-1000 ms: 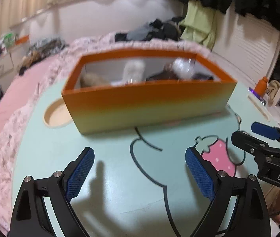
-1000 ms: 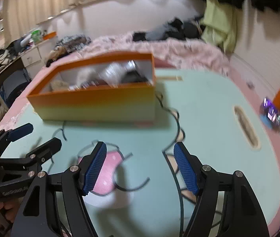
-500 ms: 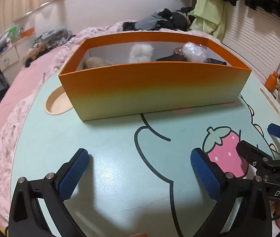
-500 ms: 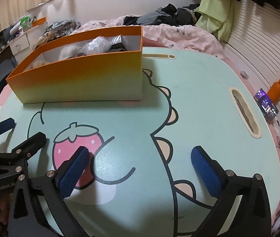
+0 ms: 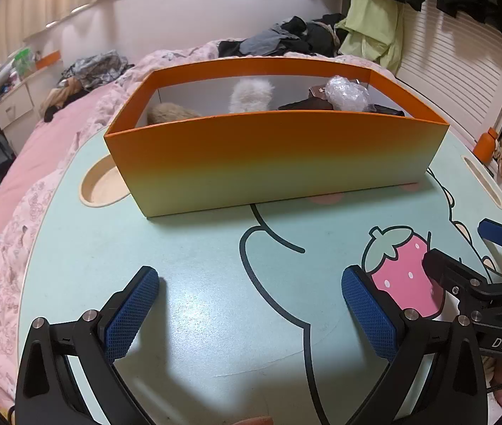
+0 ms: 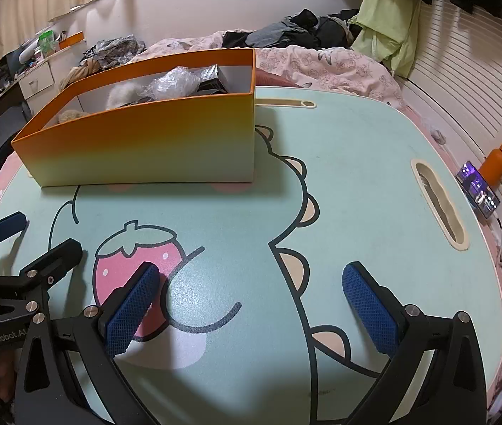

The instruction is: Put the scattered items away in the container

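An orange-to-yellow box (image 5: 272, 156) (image 6: 144, 141) stands on the mint lap table (image 5: 198, 265) (image 6: 357, 184). Inside it lie a white fluffy item (image 5: 251, 95), a tan fluffy item (image 5: 169, 113), a crinkled clear plastic bag (image 5: 346, 94) (image 6: 173, 83) and dark items (image 5: 307, 104). My left gripper (image 5: 251, 315) hovers open over the table in front of the box, nothing between its blue pads. My right gripper (image 6: 251, 311) is open too, empty, over the strawberry print (image 6: 137, 269). Each gripper shows at the edge of the other's view.
The table rests on a pink bed (image 5: 13, 184) with piled clothes (image 5: 286, 39) at the far end. It has a round cup recess (image 5: 104, 186) left of the box and a slot (image 6: 438, 205) on the right. A phone (image 6: 477, 189) and an orange bottle (image 6: 497, 164) lie beyond the right edge.
Both grippers' jaws have spread wider, and both have tilted down and drawn nearer the table. The box and its contents have stayed put.
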The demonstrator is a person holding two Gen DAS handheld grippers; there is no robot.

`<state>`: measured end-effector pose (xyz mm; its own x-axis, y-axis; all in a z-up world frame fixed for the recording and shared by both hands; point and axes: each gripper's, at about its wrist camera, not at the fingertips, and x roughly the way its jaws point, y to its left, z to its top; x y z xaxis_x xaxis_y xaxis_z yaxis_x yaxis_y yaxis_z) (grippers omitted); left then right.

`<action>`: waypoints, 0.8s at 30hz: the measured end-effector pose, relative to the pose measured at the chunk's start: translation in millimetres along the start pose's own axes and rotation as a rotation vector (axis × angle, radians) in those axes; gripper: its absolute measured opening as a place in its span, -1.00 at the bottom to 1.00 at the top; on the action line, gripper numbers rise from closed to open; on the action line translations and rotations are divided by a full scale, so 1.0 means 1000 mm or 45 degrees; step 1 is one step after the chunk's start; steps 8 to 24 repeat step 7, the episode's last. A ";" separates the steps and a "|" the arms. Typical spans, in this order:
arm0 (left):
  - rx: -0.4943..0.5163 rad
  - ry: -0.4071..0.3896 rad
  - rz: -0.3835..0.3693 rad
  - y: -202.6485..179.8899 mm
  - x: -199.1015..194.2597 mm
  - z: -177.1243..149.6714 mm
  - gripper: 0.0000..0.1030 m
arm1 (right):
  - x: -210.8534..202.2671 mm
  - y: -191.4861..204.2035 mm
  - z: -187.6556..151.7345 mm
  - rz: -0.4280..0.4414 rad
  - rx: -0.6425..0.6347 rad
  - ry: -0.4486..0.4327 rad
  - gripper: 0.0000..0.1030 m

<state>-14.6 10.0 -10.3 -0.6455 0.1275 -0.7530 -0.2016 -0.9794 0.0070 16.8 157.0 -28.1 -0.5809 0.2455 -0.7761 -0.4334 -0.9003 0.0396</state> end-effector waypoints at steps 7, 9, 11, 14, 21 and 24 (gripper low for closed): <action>-0.001 0.009 -0.001 -0.003 -0.002 0.000 0.99 | 0.000 0.000 0.000 0.000 -0.001 0.000 0.99; -0.001 0.009 -0.001 -0.003 -0.002 0.000 0.99 | 0.000 0.000 0.000 0.000 -0.001 0.000 0.99; -0.001 0.009 -0.001 -0.003 -0.002 0.000 0.99 | 0.000 0.000 0.000 0.000 -0.001 0.000 0.99; -0.001 0.009 -0.001 -0.003 -0.002 0.000 0.99 | 0.000 0.000 0.000 0.000 -0.001 0.000 0.99; -0.001 0.009 -0.001 -0.003 -0.002 0.000 0.99 | 0.000 0.000 0.000 0.000 -0.001 0.000 0.99; -0.001 0.009 -0.001 -0.003 -0.002 0.000 0.99 | 0.000 0.000 0.000 0.000 -0.001 0.000 0.99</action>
